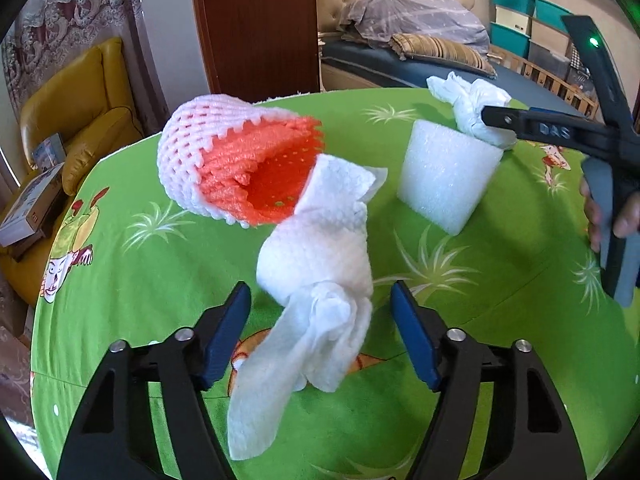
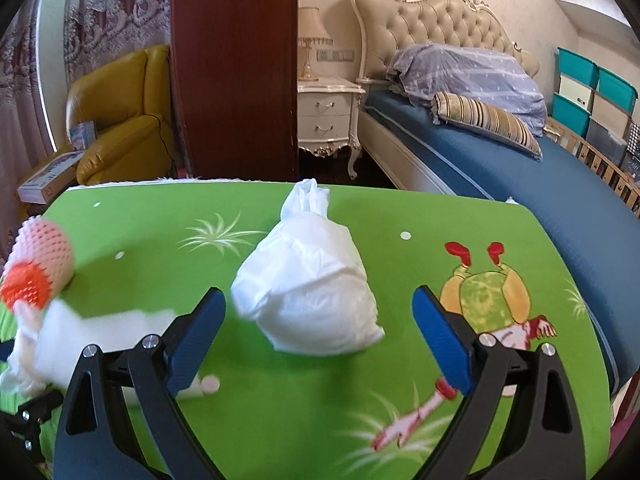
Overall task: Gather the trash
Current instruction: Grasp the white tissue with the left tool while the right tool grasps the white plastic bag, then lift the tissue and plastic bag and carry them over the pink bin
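A crumpled white paper towel lies on the green cartoon tablecloth between the blue pads of my left gripper. The pads stand a little apart from it on both sides. Behind it lie a pink and orange foam fruit net and a white foam block. A bunched white plastic bag sits between the wide-open jaws of my right gripper, with no pad touching it. The same bag shows at the far right in the left wrist view, one right-gripper finger beside it.
A person's hand holds the right gripper's handle. Beyond the table's far edge are a yellow armchair with boxes, a dark wooden panel, a white nightstand, a bed and stacked storage bins.
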Tool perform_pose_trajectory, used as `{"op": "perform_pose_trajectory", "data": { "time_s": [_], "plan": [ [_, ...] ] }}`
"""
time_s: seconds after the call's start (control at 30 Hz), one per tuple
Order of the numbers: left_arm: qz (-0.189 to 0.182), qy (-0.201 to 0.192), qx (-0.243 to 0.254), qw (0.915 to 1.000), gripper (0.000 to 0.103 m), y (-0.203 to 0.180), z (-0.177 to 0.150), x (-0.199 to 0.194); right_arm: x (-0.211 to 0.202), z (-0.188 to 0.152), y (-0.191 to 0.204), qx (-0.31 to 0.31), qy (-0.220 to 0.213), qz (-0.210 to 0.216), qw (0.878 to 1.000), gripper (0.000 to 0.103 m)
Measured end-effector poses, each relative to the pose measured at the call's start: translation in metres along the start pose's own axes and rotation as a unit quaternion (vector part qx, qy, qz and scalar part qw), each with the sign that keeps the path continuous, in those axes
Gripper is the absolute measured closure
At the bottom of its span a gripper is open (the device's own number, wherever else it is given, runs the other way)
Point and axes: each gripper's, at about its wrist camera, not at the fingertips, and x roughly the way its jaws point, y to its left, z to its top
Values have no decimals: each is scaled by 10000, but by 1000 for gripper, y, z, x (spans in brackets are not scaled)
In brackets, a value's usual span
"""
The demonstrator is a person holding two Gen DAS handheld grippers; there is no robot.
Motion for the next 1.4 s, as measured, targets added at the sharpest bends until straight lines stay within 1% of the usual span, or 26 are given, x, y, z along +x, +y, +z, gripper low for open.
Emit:
{"op": "perform_pose_trajectory", "data": {
  "time_s": [0.07, 0.13, 0.2, 0.23, 0.27, 0.3, 0.37, 0.5, 0.63, 0.8, 0.9, 1.03, 1.17, 1.27, 1.4],
  "plan": [
    [-12, 2, -11, 10000, 38, 1, -1, 0, 8, 2, 1, 41, 101, 3, 9999, 11],
    [-37, -2, -15, 10000, 43, 1, -1, 1, 13, 4, 2, 33, 182, -53, 9998, 12],
    [-44, -16, -5, 10000, 48, 2, -2, -1, 15, 5, 5, -28, 248, -75, 9997, 14],
    [-55, -21, 6, 10000, 50, 2, -2, -1, 16, 6, 7, -65, 269, -96, 9996, 25],
    [-71, -35, 30, 10000, 54, 1, -2, -2, 16, 6, 9, -102, 286, -119, 9995, 49],
    [-71, -47, 46, 10000, 61, 1, -2, -2, 16, 6, 11, -137, 305, -111, 9994, 60],
    [-46, -81, 81, 9999, 66, -1, -2, -3, 13, 5, 15, -184, 290, -103, 9994, 63],
    [-73, -183, 51, 9998, 70, -1, -3, -7, -9, -7, 24, -284, 160, -53, 9995, 67],
    [-105, -279, 11, 9996, 70, 2, -3, -10, -36, -25, 24, -162, 76, 45, 9998, 68],
    [-198, -330, 78, 9992, 70, -1, -8, -17, -76, -56, 18, 4, 4, 182, 9998, 68],
    [-118, -417, 204, 9989, 70, -7, -16, -26, -101, -74, 19, 32, -36, 243, 9997, 68],
    [-88, -437, 182, 9988, 70, -11, -27, -35, -128, -100, 23, 7, -91, 256, 9996, 68],
    [70, -757, 245, 9968, 70, -21, -40, -58, -155, -124, 31, -3, -178, 310, 9994, 68],
    [76, -927, 232, 9954, 70, -28, -51, -74, -180, -141, 36, 7, -288, 404, 9988, 68],
    [20, -1285, 220, 9915, 70, -41, -71, -102, -218, -163, 44, -50, -520, 483, 9975, 68]
  ]
}}
